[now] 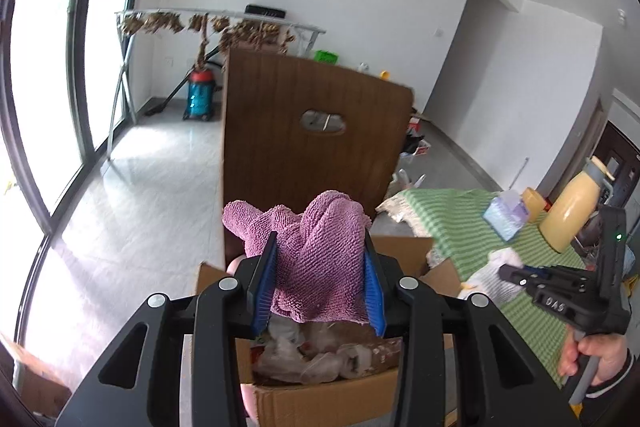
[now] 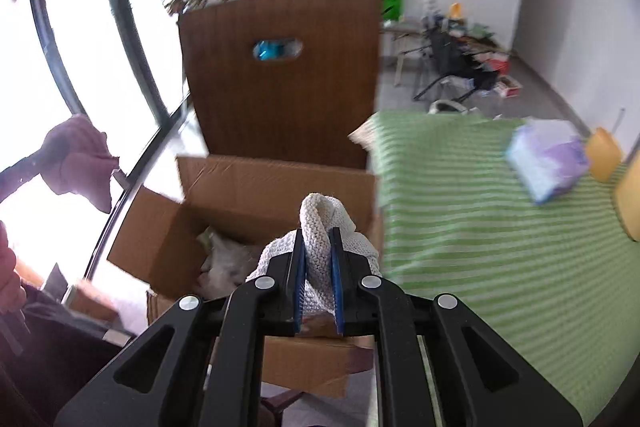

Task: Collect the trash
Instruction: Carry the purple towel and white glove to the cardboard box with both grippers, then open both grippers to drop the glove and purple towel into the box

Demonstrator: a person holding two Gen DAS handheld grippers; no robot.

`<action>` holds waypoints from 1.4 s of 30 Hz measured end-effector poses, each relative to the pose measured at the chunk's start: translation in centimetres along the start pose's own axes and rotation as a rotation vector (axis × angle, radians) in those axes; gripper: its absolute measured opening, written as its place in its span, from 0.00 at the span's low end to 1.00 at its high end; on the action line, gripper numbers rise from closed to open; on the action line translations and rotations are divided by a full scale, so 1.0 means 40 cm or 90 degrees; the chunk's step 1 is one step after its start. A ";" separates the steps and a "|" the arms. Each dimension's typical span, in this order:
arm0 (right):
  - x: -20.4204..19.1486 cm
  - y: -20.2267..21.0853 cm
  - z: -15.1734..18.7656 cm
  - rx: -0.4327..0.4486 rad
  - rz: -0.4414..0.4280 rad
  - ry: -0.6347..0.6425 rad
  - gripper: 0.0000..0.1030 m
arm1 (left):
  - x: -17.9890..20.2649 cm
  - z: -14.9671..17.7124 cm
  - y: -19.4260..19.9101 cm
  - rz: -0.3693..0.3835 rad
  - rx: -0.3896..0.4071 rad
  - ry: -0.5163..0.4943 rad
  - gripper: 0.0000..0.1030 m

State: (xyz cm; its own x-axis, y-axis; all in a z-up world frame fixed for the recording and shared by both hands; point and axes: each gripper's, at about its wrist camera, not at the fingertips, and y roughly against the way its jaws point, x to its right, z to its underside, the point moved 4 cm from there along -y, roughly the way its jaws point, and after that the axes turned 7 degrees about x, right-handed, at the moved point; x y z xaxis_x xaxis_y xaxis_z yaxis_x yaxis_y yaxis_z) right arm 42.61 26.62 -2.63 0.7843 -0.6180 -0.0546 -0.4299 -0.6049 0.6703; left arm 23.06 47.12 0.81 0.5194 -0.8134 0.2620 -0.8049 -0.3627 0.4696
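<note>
The left gripper (image 1: pixel 320 267) squeezes a purple cloth (image 1: pixel 316 251); the right gripper (image 2: pixel 318 259) pinches a white rag (image 2: pixel 320 223), both over the box (image 2: pixel 256 187) below, ready to drop.

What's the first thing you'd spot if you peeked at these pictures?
The fluffy purple cloth jumps out first, squeezed in the left gripper right above the open cardboard box stuffed with crumpled plastic. Next comes the white knit cloth pinched in the right gripper, also at the box, with the green striped tablecloth beside it.
</note>
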 end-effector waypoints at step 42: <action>-0.069 -0.173 0.054 -0.053 0.014 0.046 0.67 | -0.049 0.183 -0.329 -0.017 -0.233 0.045 0.75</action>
State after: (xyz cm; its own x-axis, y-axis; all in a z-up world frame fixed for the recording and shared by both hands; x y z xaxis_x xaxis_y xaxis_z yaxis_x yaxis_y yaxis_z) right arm 42.46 31.43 -8.70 0.8066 -0.5909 0.0130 -0.4116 -0.5459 0.7298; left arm 30.55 50.16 -12.06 0.5676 -0.7680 0.2967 -0.6411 -0.1862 0.7445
